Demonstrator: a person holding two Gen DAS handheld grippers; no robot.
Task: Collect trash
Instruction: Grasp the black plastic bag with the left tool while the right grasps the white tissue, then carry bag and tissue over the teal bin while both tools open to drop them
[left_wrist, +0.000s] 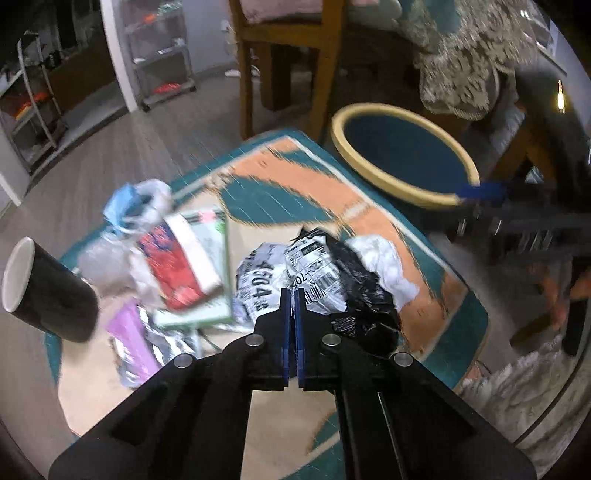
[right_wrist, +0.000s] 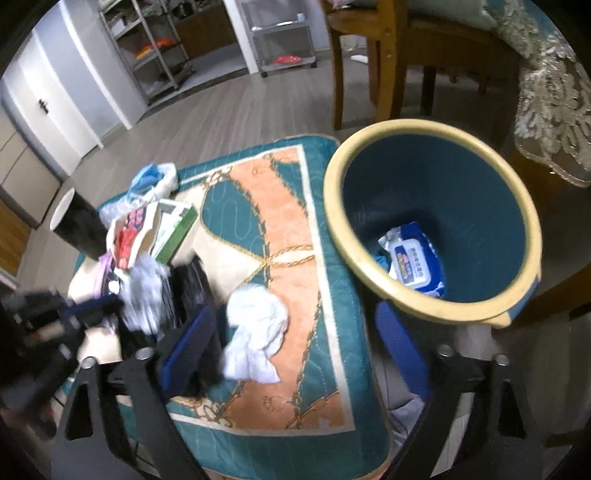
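Trash lies on a teal and orange mat (left_wrist: 295, 184): a crumpled black and white shipping bag (left_wrist: 332, 273), a white tissue wad (right_wrist: 255, 325), a red and white box (left_wrist: 181, 258), a black cup (left_wrist: 48, 288) and a blue plastic bag (left_wrist: 136, 203). My left gripper (left_wrist: 291, 295) is shut on the edge of the shipping bag. It also shows blurred in the right wrist view (right_wrist: 92, 306). My right gripper (right_wrist: 295, 325) is open and empty, above the tissue wad and beside the bin (right_wrist: 432, 218). The bin (left_wrist: 402, 155) holds a blue wipes pack (right_wrist: 413, 258).
A wooden chair (left_wrist: 284, 59) and a table with a lace cloth (right_wrist: 554, 96) stand behind the bin. Metal shelf racks (right_wrist: 155, 48) line the far wall. Grey wood floor (right_wrist: 221, 110) surrounds the mat.
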